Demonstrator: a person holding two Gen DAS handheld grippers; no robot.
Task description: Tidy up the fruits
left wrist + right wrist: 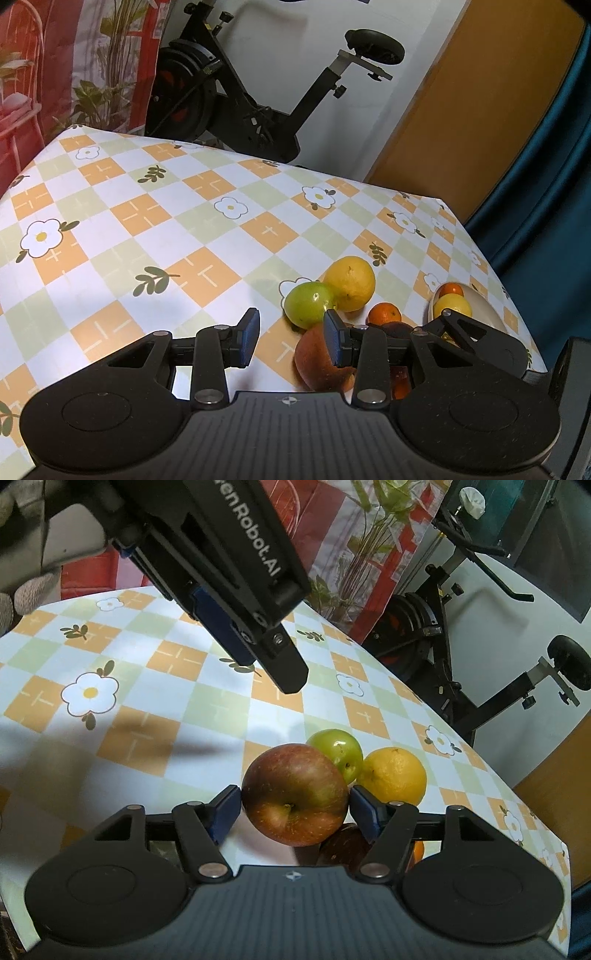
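Right wrist view: red apple (294, 797), streaked yellow-green, stem facing the camera.

Soft indoor light falling evenly on glossy orange-green-white checked tablecloth (207, 206). Broad grey shadows lying on cloth near lower left in both views. Small glare spot shining on round green apple (338, 751). Fisheye bending table edges and dark corners. Near black gripper bodies looking slightly soft; fruit staying sharp.
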